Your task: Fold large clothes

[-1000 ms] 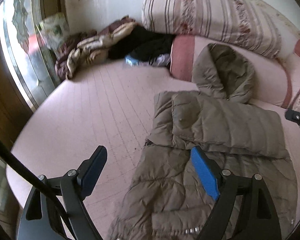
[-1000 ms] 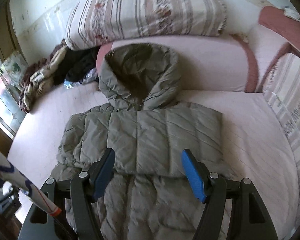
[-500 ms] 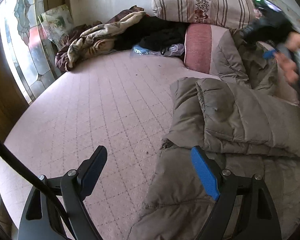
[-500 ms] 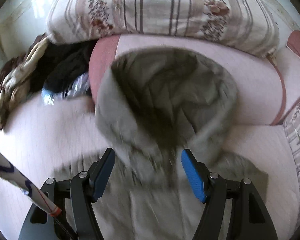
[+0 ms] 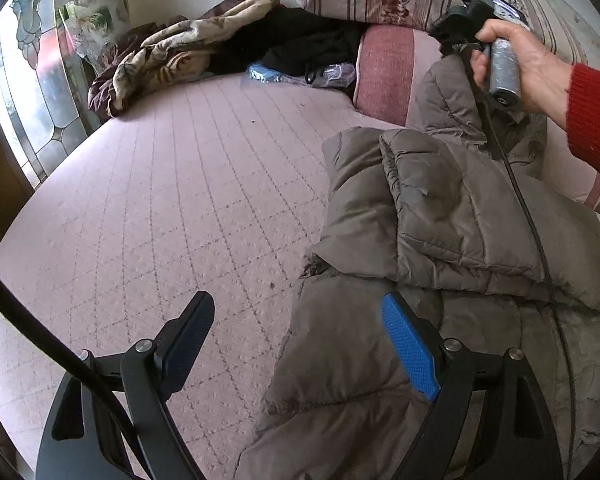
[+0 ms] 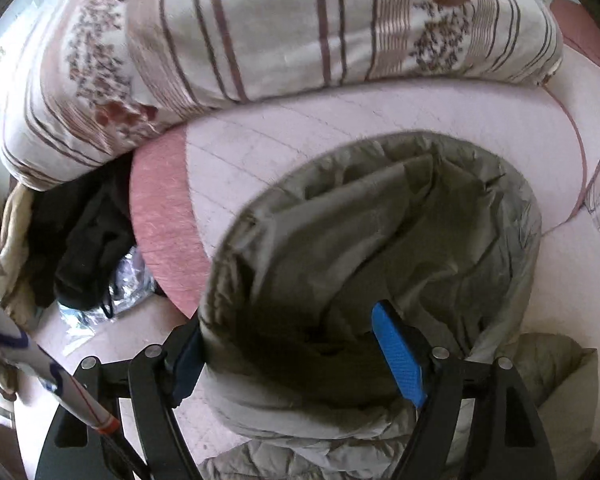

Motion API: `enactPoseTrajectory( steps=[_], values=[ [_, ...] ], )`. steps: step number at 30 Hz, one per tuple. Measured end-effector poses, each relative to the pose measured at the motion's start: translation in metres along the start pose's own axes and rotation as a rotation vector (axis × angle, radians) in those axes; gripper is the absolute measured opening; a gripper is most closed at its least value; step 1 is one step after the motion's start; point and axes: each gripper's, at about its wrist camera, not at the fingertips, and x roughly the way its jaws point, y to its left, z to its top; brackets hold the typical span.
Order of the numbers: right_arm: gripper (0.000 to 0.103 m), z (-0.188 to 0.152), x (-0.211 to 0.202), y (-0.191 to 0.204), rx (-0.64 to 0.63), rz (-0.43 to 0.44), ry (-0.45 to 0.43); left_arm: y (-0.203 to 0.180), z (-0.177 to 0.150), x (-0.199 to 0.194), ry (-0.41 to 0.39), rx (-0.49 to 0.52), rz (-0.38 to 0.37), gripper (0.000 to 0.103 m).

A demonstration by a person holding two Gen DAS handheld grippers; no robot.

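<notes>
**Right gripper at the hood, jaws wide, nothing gripped yet**

Risks first. The right gripper [image 6: 296,350] straddles the near rim of the hood [image 6: 380,240] of the grey-brown quilted puffer coat [image 5: 440,248]. Its jaws have just been opening, and hood fabric lies between them, with the pads not pressing on it as far as I can tell. The hood is puffy and slippery-looking; a close now may pinch only the outer shell and slip off when it is lifted. A grab at the rim alone could drag the collar and undo the sleeves already folded across the chest. The black cable [image 5: 516,184] from the right gripper trails over the folded sleeves and could snag or pull them loose. The hood leans on the pink bolster cushion [image 6: 160,216], so folding it forward might catch the cushion edge.

Left gripper [image 5: 304,344]: jaws wide apart, holding nothing. It hovers over the coat's left edge: the blue pad [image 5: 410,354] is above the coat's lower body, the other finger is above the bare pink quilted mattress [image 5: 160,200].

Coat placement, relative to the bolster cushion: hood propped against it, body running away from it toward the person, flat on the mattress. The striped floral pillow [image 6: 260,28] sits on top of the cushion, behind the hood. The dark clothes pile [image 5: 312,40] lies beside the cushion, apart from the coat.

The right hand [image 5: 516,60] holds its gripper's handle above the hood.
</notes>
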Motion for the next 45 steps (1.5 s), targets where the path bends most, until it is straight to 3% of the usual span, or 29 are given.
enactPoseTrajectory(
  steps=[3,7,12,18,22,26,30,34,36,38,39,40,45],
  values=[
    [0.008,-0.007,-0.002,-0.007,-0.043,0.019,0.054,0.004,0.001,0.002,0.025,-0.023,-0.023,0.085],
    [0.006,-0.025,-0.047,-0.015,-0.135,-0.038,-0.008,0.010,0.002,-0.001,0.034,-0.044,-0.030,0.085],
    [0.005,-0.061,-0.126,-0.025,-0.215,-0.019,-0.056,0.021,0.006,-0.006,0.042,-0.062,-0.021,0.085],
    [0.005,-0.142,-0.212,-0.049,-0.237,0.055,-0.024,0.046,0.008,-0.009,0.053,-0.135,-0.015,0.085],
    [0.005,-0.214,-0.225,-0.069,-0.221,0.073,0.056,0.058,0.010,-0.013,0.048,-0.174,-0.017,0.085],
    [0.005,-0.270,-0.189,-0.069,-0.187,0.075,0.164,0.062,0.010,-0.016,0.036,-0.187,-0.011,0.085],
    [0.004,-0.289,-0.145,-0.058,-0.174,0.026,0.181,0.061,0.010,-0.017,0.024,-0.181,0.013,0.085],
    [0.007,-0.285,-0.114,-0.048,-0.202,-0.013,0.169,0.063,0.010,-0.015,0.031,-0.183,0.015,0.085],
    [0.009,-0.280,-0.124,-0.048,-0.208,0.002,0.148,0.063,0.010,-0.014,0.036,-0.182,0.014,0.085],
    [0.027,-0.278,-0.141,-0.053,-0.237,0.041,0.142,0.063,0.009,-0.013,0.040,-0.183,0.017,0.085],
    [0.045,-0.278,-0.151,-0.057,-0.256,0.057,0.143,0.063,0.009,-0.012,0.041,-0.182,0.017,0.085],
    [0.051,-0.279,-0.159,-0.060,-0.266,0.064,0.135,0.064,0.009,-0.012,0.042,-0.181,0.018,0.085],
    [0.051,-0.275,-0.206,-0.090,-0.300,0.070,0.088,0.063,0.007,-0.014,0.036,-0.186,0.031,0.085]
  ],
)
